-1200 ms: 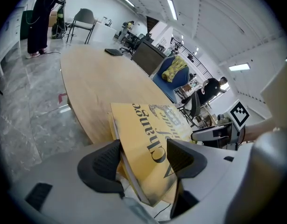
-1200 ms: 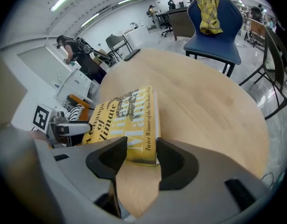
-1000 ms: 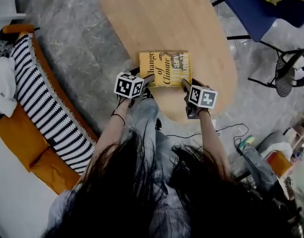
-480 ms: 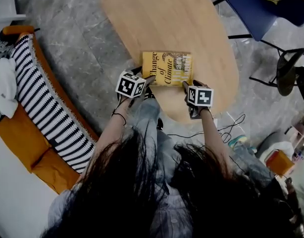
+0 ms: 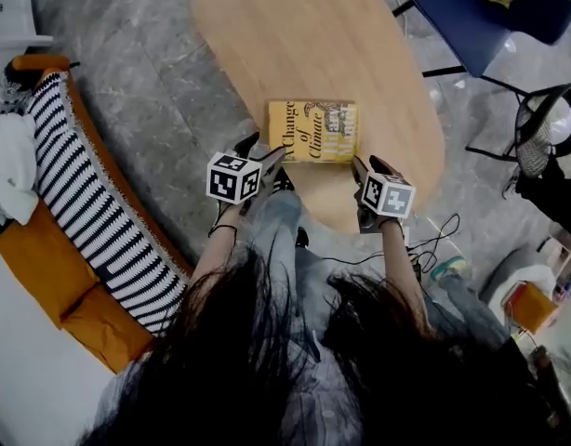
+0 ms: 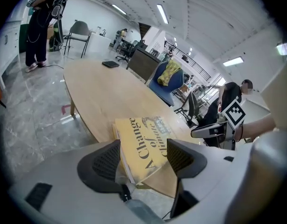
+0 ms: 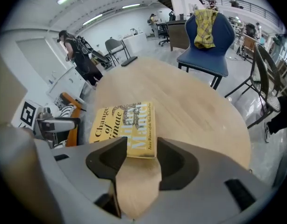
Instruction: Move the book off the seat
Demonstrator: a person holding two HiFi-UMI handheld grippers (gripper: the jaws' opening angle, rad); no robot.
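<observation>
A yellow book (image 5: pixel 313 131) lies flat on the oval wooden table (image 5: pixel 304 35), close to its near edge. My left gripper (image 5: pixel 270 154) is just off the book's near left corner, open; in the left gripper view that corner of the book (image 6: pixel 146 143) shows between the wide-apart left gripper (image 6: pixel 143 157) pads without touching them. At the near right corner my right gripper (image 5: pixel 361 166) is open too. In the right gripper view the book (image 7: pixel 127 122) lies just beyond the empty right gripper (image 7: pixel 138 154).
An orange sofa (image 5: pixel 44 249) with a striped cushion (image 5: pixel 86 203) stands to the left. A blue chair (image 5: pixel 476 17) carrying a yellow plaid cloth is at the far right, a black wire chair (image 5: pixel 546 128) beside it. Cables (image 5: pixel 434 235) lie on the floor.
Both grippers have drawn back a little from the book's near corners toward the person. The book stays flat on the table.
</observation>
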